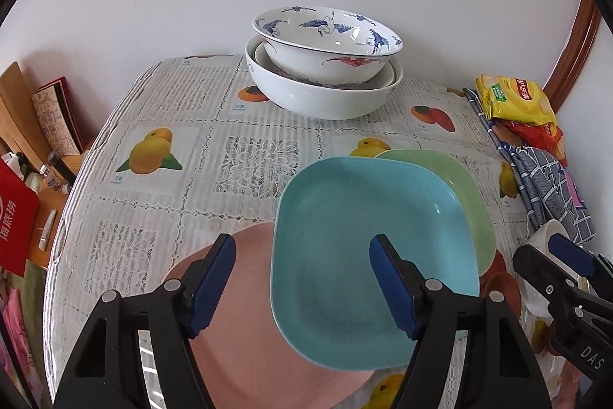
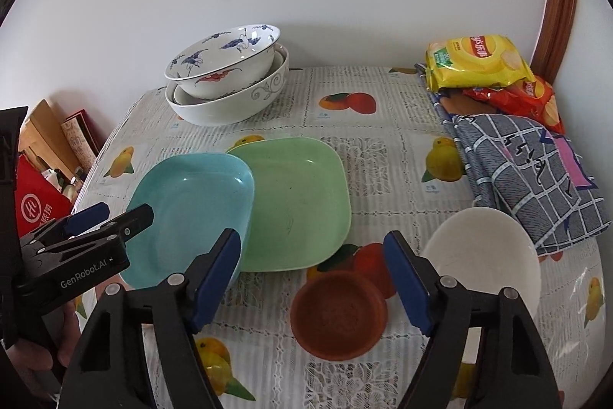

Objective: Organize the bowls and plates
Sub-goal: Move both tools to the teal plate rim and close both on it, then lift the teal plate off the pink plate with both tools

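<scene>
**Q:** Where's everything sitting right now, and what are your tongs doing?

**Me:** My left gripper (image 1: 302, 284) has its jaws spread wide over the square blue plastic plate (image 1: 367, 255), gripping nothing. That plate lies over a pink round plate (image 1: 237, 332) at 7 o'clock, mostly hidden underneath and cut off by the frame. At 1 o'clock a square green plastic plate (image 2: 299, 202) pokes out from under the blue one.

**Q:** And the right one?

**Me:** My right gripper (image 2: 312, 275) is wide apart too, empty, hovering above a small brown round dish (image 2: 339, 315). A plain white bowl (image 2: 486, 255) sits at 3 o'clock, partly behind my finger. At 12 o'clock, against the wall, the crane-painted porcelain bowl (image 1: 325, 41) is nested tilted in a big white bowl (image 1: 325, 94); there's a third rim between them, hard to make out.

**Q:** Other stuff?

**Me:** Yellow chip bag (image 2: 475, 62) and a checked blue cloth (image 2: 528, 171) on the fruit-print tablecloth (image 1: 153, 110).
</scene>
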Motion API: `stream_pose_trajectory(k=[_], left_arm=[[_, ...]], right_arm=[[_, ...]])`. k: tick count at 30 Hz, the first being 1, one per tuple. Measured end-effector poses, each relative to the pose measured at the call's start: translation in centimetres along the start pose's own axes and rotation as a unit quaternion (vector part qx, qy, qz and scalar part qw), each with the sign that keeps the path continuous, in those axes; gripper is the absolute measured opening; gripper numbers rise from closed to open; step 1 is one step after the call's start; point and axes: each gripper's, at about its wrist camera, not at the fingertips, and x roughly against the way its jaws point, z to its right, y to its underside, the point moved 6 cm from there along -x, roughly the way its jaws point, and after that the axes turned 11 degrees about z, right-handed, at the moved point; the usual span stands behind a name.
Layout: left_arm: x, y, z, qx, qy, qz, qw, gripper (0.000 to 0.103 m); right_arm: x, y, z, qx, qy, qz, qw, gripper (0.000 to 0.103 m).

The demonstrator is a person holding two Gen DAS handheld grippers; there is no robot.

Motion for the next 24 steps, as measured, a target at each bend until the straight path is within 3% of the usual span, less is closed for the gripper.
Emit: stream_pose_trajectory(k=[4,12,15,21,23,24], left_arm=[[-1.7,-0.6,0.0,-0.004,0.005,-0.002,1.0,0.063],[-4.2,-1.0,-0.3,-0.004,0.009,-0.011,0.9999,0.055],[-4.8,-0.7,-0.5,0.003,0.014,-0.016,0.9998,0.048],[-5.1,-0.5,-0.5,0.013,0.032,-0.016,0.9993,0.033],[-4.8,-0.5,-0.5,0.012,0.029,-0.012,0.9994,0.022],[-4.7,-0.6,-0.4,0.01,0.03,-0.012,0.9994,0.021]], right_arm=[[-1.6,0.2,-0.8,0.002,-0.012,-0.01,1.0,0.068],[-3.6,1.3,-2.4,0.005,-0.033,-0.034,0.999,0.067],[-4.3,1.8,-2.9,0.008,-0.037,-0.047,0.998,0.061],[-5.4,2.5,-3.5,0.024,-0.033,-0.058,0.998,0.038],[-5.4,2.5,-3.7,0.019,-0.042,-0.056,0.997,0.021],[-5.4,2.4,-3.8,0.017,-0.043,-0.055,0.997,0.018]])
